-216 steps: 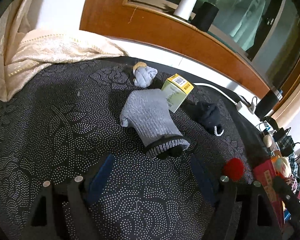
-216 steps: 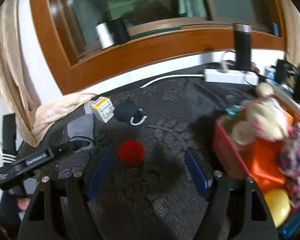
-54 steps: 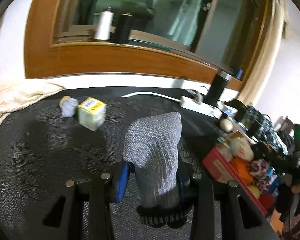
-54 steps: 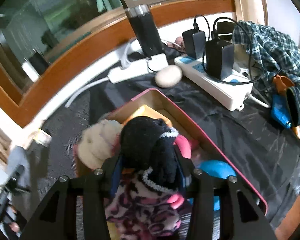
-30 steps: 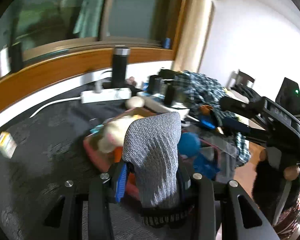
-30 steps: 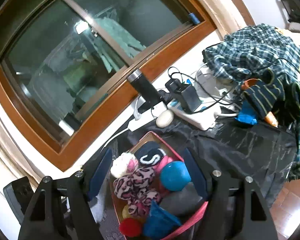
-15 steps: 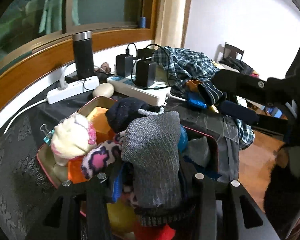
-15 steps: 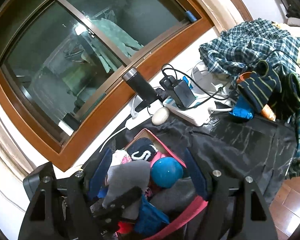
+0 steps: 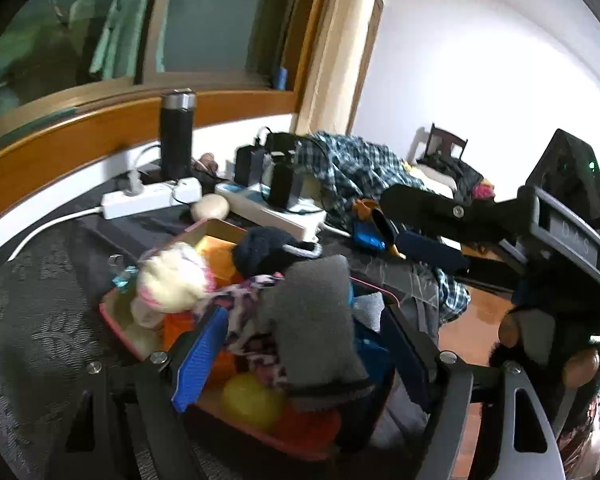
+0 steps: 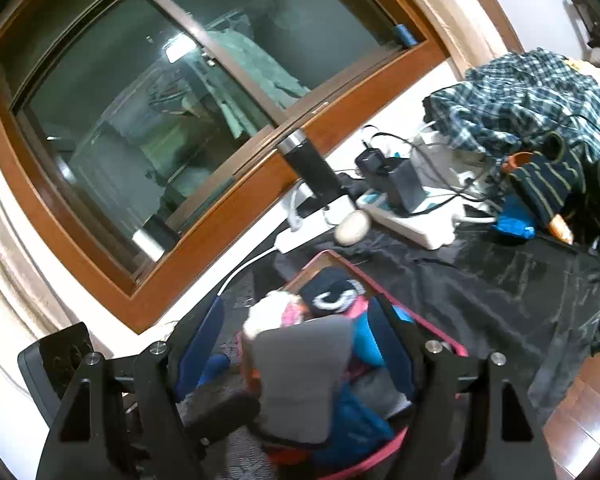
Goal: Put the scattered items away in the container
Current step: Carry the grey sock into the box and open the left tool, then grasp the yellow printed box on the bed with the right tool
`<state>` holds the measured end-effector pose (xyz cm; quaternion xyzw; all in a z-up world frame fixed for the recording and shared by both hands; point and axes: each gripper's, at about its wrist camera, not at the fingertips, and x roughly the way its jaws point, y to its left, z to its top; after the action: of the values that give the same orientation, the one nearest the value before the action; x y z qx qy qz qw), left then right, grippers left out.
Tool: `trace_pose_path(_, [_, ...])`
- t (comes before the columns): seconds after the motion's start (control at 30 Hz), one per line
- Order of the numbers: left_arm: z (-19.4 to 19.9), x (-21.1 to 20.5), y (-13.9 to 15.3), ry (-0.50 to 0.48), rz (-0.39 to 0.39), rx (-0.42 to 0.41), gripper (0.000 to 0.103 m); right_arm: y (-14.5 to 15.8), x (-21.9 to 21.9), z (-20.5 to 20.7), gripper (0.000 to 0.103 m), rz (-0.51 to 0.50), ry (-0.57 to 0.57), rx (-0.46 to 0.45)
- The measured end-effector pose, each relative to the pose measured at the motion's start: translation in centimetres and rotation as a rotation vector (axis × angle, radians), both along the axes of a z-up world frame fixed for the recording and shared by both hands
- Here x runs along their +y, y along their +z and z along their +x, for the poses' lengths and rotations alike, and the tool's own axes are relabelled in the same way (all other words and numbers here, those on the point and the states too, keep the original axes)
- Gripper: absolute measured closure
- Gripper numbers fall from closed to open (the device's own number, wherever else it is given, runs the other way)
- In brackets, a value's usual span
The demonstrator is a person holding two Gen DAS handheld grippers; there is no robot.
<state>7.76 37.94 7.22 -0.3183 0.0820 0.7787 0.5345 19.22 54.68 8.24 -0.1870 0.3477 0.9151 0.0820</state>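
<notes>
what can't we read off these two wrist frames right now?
- Left wrist: floor of the pink container is buried under the pile.
- Left wrist: grey sock is motion-blurred between the opening left gripper; pad contact unclear.
- Right wrist: the sock hides the items beneath the open right gripper.

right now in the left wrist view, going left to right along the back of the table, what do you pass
black flask → white power strip → beige oval stone → black chargers → plaid shirt → right gripper
</notes>
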Motion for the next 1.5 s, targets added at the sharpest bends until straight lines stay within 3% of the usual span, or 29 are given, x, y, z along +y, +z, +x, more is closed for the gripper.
trace_pose_path(0.13, [-2.3,-3.6,-0.1,0.104,0.007,-0.006,0.023,0.6,-3.0,-1.8,0.025,0.018,0.06,0.001])
trace_pose_path(0.33, [-7.9,-11.8,-1.2,0.346,0.013,-0.059,0.023,0.8,-9.1,-6.3,0.024,0.054,0.198,-0.019])
trace_pose_path(0.57, [-14.4,-23.4,-2.9,0.653,-0.005,-0.105,0.023,-0.9,-16.3,-12.9,0.023,0.115,0.334,-0.079])
trace_pose_path(0.73, [-17.7,-30.1,-4.2,0.808,-0.009,-0.124,0.023,-2.9,-20.9,-19.5,0.023,0.192,0.385,-0.122])
trace_pose_path(0.9, [-20.2,-33.6,-5.2,0.868,-0.022,-0.143,0.023,-4.3,-24.9,-25.6,0.023,0.327,0.434,-0.15])
trace_pose_path(1.03, [-21.2,-34.9,-5.9,0.886,0.0,-0.169,0.023,-5.8,-27.9,-30.4,0.023,0.399,0.529,-0.192])
trace_pose_path(1.27, [-22.5,-35.6,-7.0,0.909,-0.003,-0.216,0.023,-8.1,-30.9,-36.1,0.023,0.609,0.641,-0.225])
trace_pose_path(1.5, [-23.2,-35.3,-8.3,0.913,-0.027,-0.236,0.023,-9.6,-31.1,-39.5,0.023,0.59,0.708,-0.245])
